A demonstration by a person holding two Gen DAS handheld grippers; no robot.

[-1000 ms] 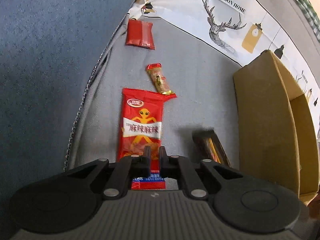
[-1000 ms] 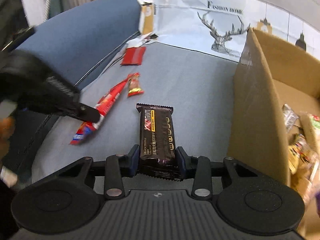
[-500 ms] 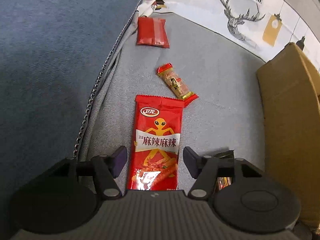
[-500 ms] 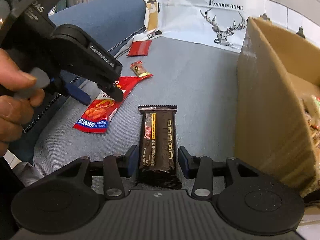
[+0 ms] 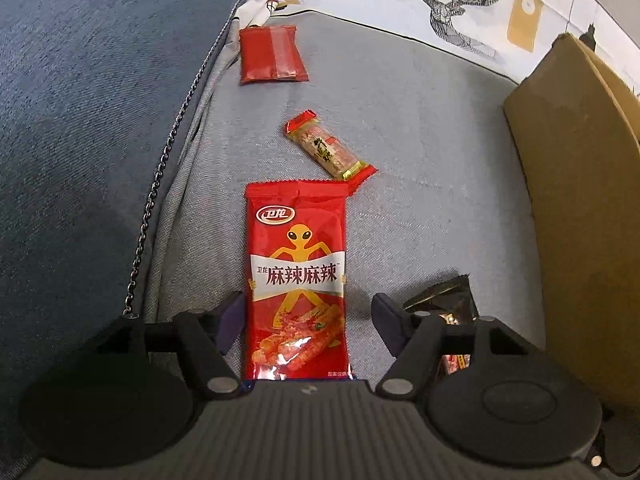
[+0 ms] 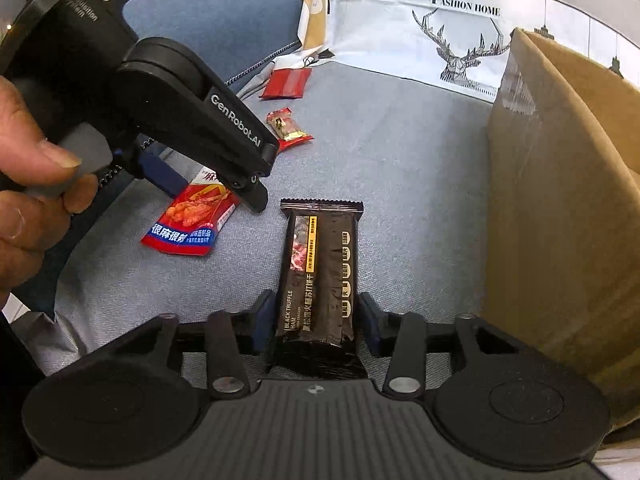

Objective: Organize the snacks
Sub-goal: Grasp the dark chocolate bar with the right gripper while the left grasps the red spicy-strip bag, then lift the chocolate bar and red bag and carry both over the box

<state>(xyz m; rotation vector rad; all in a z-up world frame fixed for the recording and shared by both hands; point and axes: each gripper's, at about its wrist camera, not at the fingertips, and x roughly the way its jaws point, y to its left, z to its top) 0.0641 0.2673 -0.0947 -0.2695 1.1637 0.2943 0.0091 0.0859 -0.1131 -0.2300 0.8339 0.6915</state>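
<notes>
A long red spicy-strip packet (image 5: 298, 276) lies flat on the grey sofa seat, between the spread fingers of my left gripper (image 5: 306, 314), which is open and not touching it. It also shows in the right wrist view (image 6: 188, 220), partly under the left gripper (image 6: 224, 168). A black truffle-ham cracker pack (image 6: 320, 276) lies between the open fingers of my right gripper (image 6: 314, 322), with small gaps on both sides; its end shows in the left wrist view (image 5: 448, 300). The cardboard box (image 6: 560, 184) stands to the right.
A small wrapped snack bar (image 5: 326, 148) and a flat red sachet (image 5: 272, 54) lie farther back on the seat. A blue sofa arm (image 5: 80, 120) rises on the left. A white deer-print cloth (image 6: 440, 20) covers the backrest.
My left gripper has opened from shut on the red packet, which now lies flat. My right gripper has opened off the black pack. Both views have drawn closer to the seat.
</notes>
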